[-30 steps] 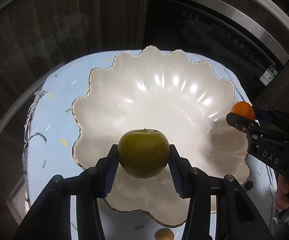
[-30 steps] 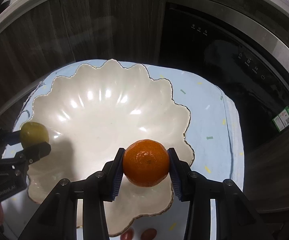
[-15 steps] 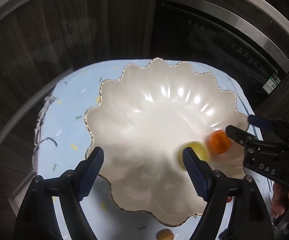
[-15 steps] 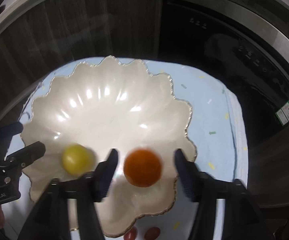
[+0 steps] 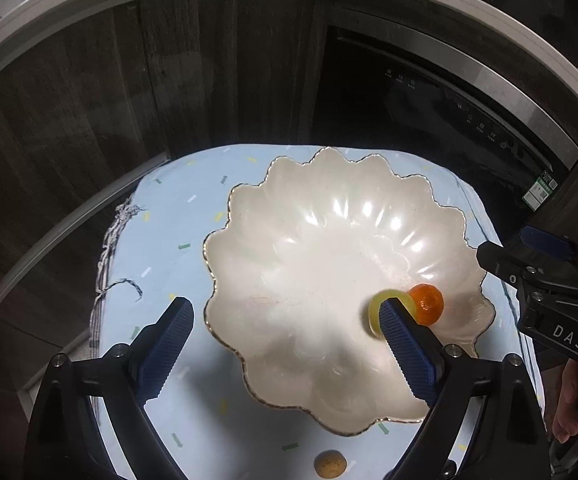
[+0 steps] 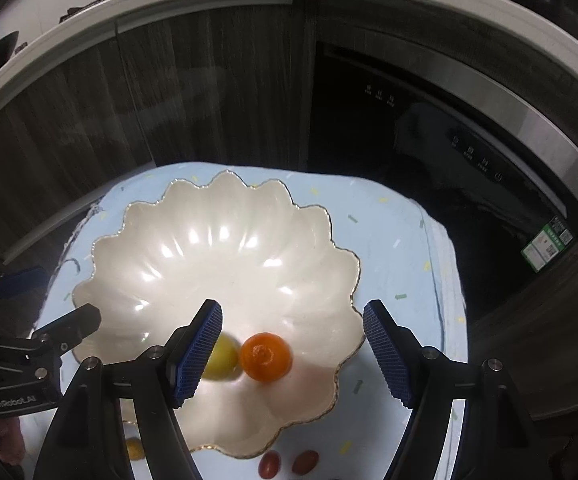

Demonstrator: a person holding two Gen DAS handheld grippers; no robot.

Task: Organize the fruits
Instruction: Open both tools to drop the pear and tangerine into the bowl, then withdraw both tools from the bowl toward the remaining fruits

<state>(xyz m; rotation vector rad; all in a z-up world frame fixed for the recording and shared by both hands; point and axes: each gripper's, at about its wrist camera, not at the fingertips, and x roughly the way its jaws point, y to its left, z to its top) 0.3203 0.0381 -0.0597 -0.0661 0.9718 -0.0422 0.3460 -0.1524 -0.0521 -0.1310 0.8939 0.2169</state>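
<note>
Both fruits are sitting in the big scalloped white bowl (image 6: 225, 248) right now, on the side nearest the cameras: the orange (image 6: 265, 357) and the greenish-yellow fruit (image 6: 221, 357) are right next to each other, looks like touching. The left tongs (image 5: 285, 344) are spread wide and opening further, nothing between the pads, though from that camera one pad partly covers the green fruit. Same deal with the right tongs (image 6: 292, 352): jaws apart and opening, hovering above the bowl, and the orange shows in the gap between them but lower down in the bowl, not pinched. The bowl sits on a light blue cloth (image 6: 393, 248) with little confetti marks covering the desk. Outside the bowl on the near edge there are two small red tomatoes (image 6: 287, 463), a small yellow fruit (image 6: 133, 448), and a brownish round one (image 5: 330, 463).
</note>
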